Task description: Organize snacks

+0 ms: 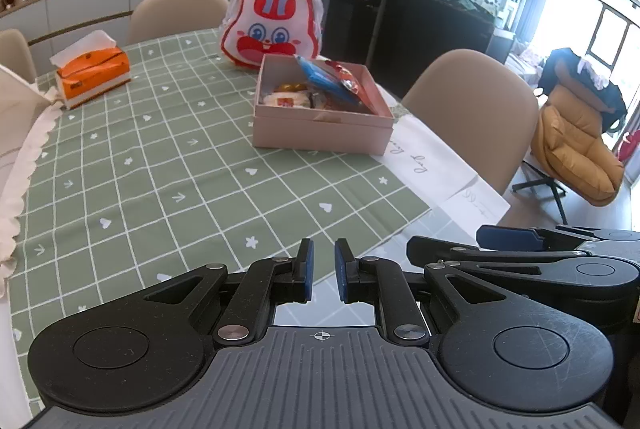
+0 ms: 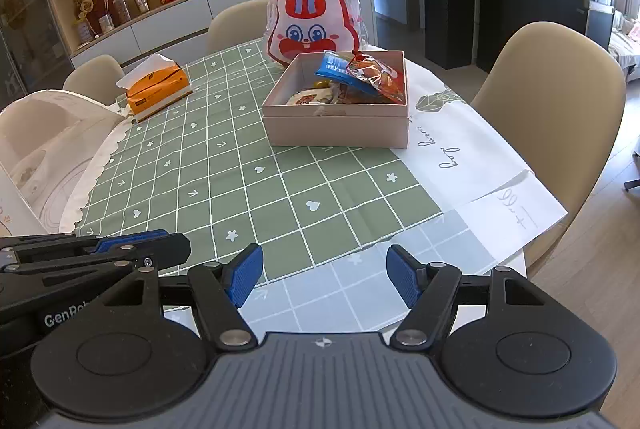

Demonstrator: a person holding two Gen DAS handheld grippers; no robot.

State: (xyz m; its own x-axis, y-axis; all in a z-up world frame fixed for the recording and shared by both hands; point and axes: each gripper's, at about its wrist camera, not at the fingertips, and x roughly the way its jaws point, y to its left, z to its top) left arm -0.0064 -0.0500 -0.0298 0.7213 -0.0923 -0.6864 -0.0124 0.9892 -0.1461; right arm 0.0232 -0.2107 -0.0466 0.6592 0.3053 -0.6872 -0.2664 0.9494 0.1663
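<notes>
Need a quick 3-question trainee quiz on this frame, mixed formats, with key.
1. True or false: the pink box is shut with a lid.
2. Which stands right behind the box? A) tissue pack B) rabbit bag C) chair
3. Fill in: the right gripper has its jaws ____, while the left gripper has them only narrowly apart.

Key: 1 false, it is open with snack packets inside. 2 B. 3 wide open, holding nothing.
</notes>
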